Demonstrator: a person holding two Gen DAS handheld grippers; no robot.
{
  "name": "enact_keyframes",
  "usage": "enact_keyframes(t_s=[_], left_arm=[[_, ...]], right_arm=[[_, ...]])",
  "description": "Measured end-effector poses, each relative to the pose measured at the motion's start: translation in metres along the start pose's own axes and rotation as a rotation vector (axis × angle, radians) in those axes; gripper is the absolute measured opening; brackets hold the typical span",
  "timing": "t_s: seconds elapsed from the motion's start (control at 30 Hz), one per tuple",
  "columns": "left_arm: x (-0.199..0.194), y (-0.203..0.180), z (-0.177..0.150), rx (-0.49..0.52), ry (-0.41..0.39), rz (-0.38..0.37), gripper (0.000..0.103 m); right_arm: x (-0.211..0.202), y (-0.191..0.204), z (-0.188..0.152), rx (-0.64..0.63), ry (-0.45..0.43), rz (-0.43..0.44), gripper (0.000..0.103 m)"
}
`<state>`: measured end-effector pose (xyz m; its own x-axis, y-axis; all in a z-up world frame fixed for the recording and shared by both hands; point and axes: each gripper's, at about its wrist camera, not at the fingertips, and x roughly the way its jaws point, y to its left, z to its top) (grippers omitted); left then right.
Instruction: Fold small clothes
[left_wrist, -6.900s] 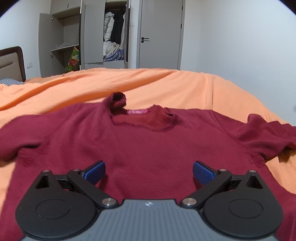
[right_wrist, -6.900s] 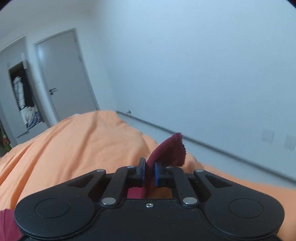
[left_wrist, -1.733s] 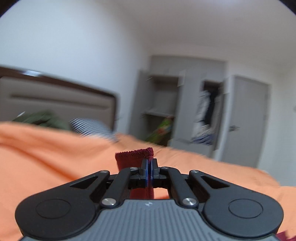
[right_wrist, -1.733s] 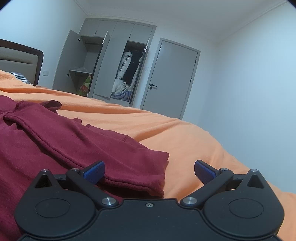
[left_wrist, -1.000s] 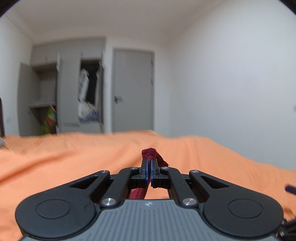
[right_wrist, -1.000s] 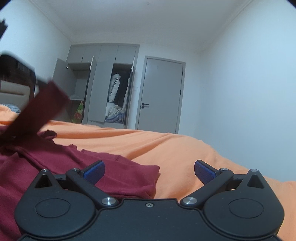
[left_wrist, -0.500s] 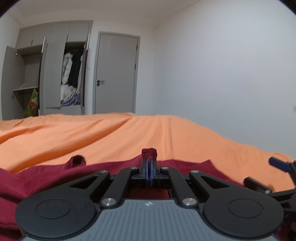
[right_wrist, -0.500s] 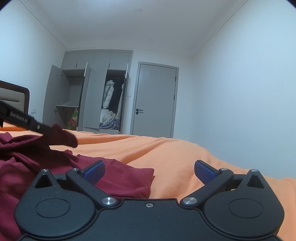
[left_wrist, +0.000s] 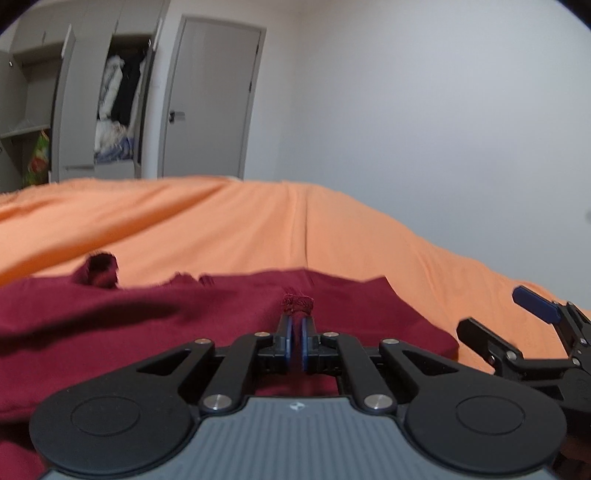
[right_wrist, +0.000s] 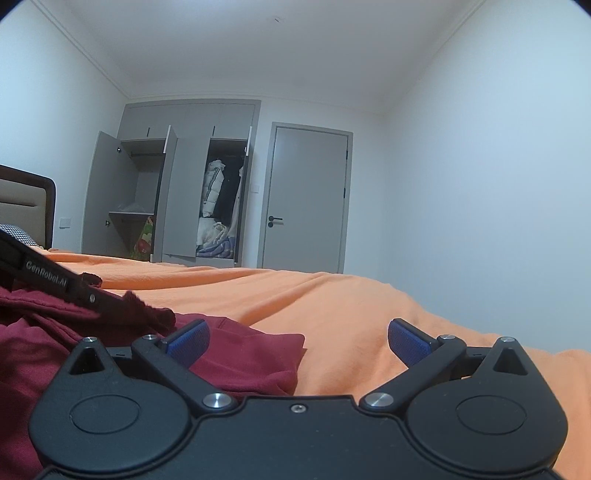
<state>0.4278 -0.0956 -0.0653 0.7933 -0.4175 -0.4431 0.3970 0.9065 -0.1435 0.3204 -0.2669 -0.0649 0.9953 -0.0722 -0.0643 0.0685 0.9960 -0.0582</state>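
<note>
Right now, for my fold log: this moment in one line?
left tongs: shut on sleeve | right tongs: open | sweater: on bed

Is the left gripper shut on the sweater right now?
Shut on it: the left gripper has its blue pads nearly together, with a bit of the dark red sweater sticking up between them.

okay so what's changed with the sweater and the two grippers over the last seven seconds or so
The right gripper let go of its sleeve end and now sits open. The left gripper, open before, pinched a sleeve cuff and carried it across the sweater. The sweater stayed on the orange bed cover.
</note>
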Motion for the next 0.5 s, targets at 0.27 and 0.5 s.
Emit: enact_keyframes(t_s=[0.27, 0.5], left_arm=[[-0.024, -0.001, 0.003, -0.064, 0.031, -0.052, 0.070], [-0.060, 0.017, 0.024, -0.098, 0.001, -0.009, 0.093]], right_arm=[[0.005, 0.000, -0.001, 0.001, 0.015, 0.000, 0.103], [0.009, 0.003, -0.004, -0.022, 0.030, 0.001, 0.103]])
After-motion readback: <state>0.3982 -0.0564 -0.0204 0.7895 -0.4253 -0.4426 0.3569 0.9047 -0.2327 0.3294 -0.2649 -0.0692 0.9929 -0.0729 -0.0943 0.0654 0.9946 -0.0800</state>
